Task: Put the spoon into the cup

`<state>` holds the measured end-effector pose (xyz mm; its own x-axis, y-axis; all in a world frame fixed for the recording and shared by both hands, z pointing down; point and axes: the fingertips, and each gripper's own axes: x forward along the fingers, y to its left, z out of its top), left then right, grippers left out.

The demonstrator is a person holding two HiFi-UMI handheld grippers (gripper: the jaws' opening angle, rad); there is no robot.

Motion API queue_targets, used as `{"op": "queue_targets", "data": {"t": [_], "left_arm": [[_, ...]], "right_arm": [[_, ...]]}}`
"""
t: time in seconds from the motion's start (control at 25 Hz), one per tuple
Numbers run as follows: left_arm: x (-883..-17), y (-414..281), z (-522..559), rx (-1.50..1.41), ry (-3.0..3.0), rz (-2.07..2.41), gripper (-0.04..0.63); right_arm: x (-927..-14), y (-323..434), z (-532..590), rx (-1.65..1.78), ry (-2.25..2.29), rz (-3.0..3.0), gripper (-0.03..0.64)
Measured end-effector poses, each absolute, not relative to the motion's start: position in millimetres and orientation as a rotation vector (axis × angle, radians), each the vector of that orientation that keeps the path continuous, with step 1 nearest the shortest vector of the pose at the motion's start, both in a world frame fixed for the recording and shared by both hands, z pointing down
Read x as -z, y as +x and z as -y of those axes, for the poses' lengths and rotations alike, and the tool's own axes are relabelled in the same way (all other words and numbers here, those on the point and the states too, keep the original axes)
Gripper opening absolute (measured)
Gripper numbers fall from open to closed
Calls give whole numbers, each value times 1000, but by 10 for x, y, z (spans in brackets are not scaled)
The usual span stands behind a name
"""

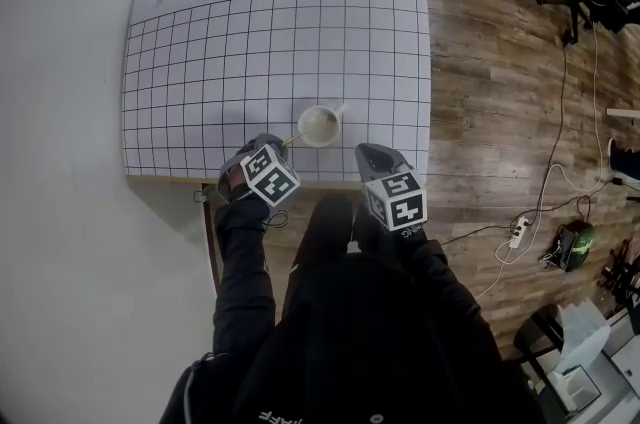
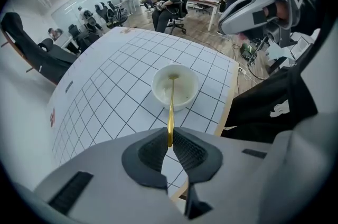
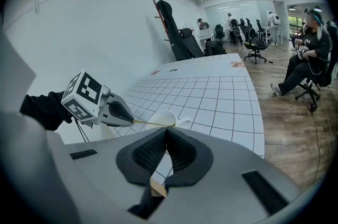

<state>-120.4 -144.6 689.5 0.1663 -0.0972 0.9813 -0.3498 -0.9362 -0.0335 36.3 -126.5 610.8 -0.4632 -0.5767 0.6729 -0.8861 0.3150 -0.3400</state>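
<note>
White gridded sheeting covers the table (image 1: 200, 62); note that the work sits close to its near edge, just in front of you.

Right claw (image 3: 166, 133): jaws together, nothing between them. It hangs beside the cup, not touching it.

Left claw (image 2: 170, 136): clamped on the handle end of the spoon, pointing steeply down, pads pressed on either side of the shaft.

Cup (image 2: 175, 86): pale, upright, with a small handle on the side away from your left claw. It looks light, and nothing holds it. Judged likely to slide or tip if the spoon levers against the rim.

Spoon (image 2: 170, 112): gold, thin and apparently metal. Its far end reaches across the rim and over the cup's mouth; whether it touches the bottom cannot be told. Expect it to be stiff, light and slick. A hold this far out on the handle gives reach but lets the shaft pivot between the pads, so keep it steep. If you retake it, grip the flat of the handle nearer the middle.
</note>
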Motion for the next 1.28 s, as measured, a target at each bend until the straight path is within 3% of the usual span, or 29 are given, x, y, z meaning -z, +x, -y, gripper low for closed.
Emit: {"op": "queue_targets", "data": {"t": [0.76, 0.88, 1.28], "left_arm": [[-6871, -1097, 1564, -1711, 2241, 481, 52], [-6821, -1128, 1549, -1661, 2236, 518, 105], [-6138, -1104, 1613, -1237, 2317, 772, 115]], "right_arm": [[-6119, 399, 1427, -982, 1321, 2164, 21], [-6096, 385, 1423, -981, 1320, 2172, 21], [-5631, 256, 1474, -876, 1334, 2261, 21]]}}
